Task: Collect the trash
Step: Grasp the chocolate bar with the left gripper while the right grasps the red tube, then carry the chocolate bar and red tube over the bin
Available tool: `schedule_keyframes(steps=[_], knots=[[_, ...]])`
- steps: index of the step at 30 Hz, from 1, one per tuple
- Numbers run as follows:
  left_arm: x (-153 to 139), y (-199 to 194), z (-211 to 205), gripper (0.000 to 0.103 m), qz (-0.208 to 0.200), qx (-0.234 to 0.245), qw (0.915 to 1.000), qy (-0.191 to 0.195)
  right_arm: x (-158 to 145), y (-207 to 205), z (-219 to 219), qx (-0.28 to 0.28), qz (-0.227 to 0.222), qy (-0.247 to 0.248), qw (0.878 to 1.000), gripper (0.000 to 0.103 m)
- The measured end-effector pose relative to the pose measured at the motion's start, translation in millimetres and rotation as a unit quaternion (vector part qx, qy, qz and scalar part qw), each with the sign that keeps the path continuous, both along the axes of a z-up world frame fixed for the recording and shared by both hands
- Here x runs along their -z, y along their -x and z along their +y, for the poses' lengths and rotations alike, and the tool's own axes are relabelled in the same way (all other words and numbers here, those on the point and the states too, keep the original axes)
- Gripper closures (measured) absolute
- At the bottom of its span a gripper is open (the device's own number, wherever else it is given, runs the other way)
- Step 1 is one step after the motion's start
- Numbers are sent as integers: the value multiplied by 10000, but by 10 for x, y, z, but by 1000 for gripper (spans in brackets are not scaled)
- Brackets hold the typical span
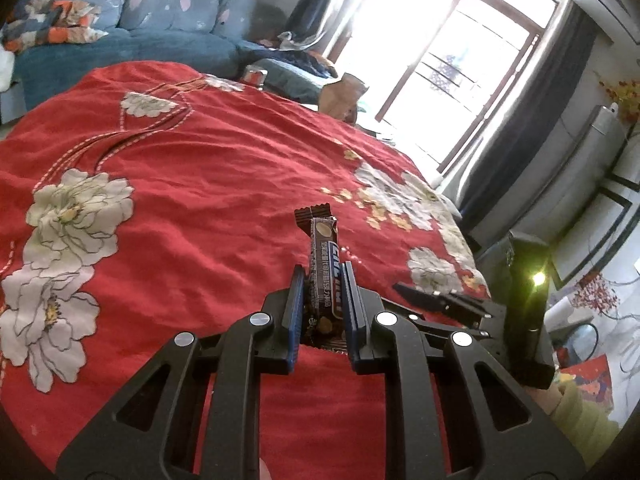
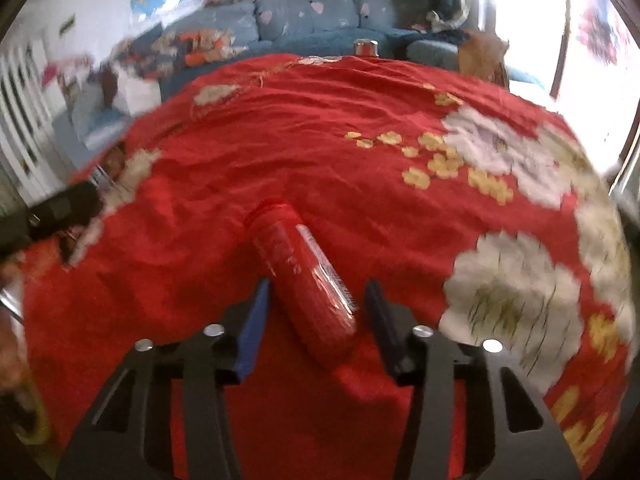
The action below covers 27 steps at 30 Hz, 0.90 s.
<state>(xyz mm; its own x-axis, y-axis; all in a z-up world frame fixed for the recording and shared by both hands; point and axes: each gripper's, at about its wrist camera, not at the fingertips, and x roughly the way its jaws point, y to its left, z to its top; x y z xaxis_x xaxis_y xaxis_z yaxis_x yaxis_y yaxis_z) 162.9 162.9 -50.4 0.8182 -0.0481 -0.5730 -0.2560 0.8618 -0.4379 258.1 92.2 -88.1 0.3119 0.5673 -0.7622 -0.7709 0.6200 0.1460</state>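
The left gripper (image 1: 322, 284) has its blue-padded jaws pinched close on a brown snack-bar wrapper (image 1: 323, 276). The wrapper is glossy film, long and narrow, and stands upright between the pads with its crimped, saw-toothed end sticking up above them near the middle of the frame. White printed characters run along its length, too small and skewed to read. Under it spreads a red bedspread (image 1: 192, 184) of wrinkled woven cloth, patterned with large white peony-like flowers and small yellow blossoms.

In the right wrist view, the right gripper (image 2: 318, 292) has its jaws part-way open astride a red plastic bottle (image 2: 304, 276). The bottle is a smooth, shiny cylinder lying on its side on the bedspread, slanting from the upper left toward the lower right of the centre. Its label carries pale markings that the blur makes unreadable. The left pad seems to sit just beside the bottle's wall while a gap shows at the right pad, though the motion blur leaves contact uncertain.

At the top of both views stands a blue upholstered sofa (image 1: 160, 12) with pink heart shapes and patterned cloth heaped at its left end. A bright window (image 1: 440, 48) with dark curtains fills the upper right of the left wrist view.
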Motion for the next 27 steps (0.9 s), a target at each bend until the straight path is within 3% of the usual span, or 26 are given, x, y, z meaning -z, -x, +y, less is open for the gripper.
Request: schedule_keyframes(steps=[6, 12, 21, 27], knots=[[-46, -28, -222, 91, -75, 300, 9995, 23, -94, 183, -420, 455, 416, -636, 9961, 71], [-94, -28, -566, 91, -133, 713, 9974, -56, -199, 359, -1083, 1229, 663, -1351, 9809, 73], [-146, 3, -1001, 91, -179, 1249, 9919, -143, -136, 665, -1949, 2103, 889, -1754, 9577, 74], [-156, -11, -1414, 91, -165, 1756, 9839, -295, -158, 783, -2403, 2546, 871, -1992, 9423, 74]])
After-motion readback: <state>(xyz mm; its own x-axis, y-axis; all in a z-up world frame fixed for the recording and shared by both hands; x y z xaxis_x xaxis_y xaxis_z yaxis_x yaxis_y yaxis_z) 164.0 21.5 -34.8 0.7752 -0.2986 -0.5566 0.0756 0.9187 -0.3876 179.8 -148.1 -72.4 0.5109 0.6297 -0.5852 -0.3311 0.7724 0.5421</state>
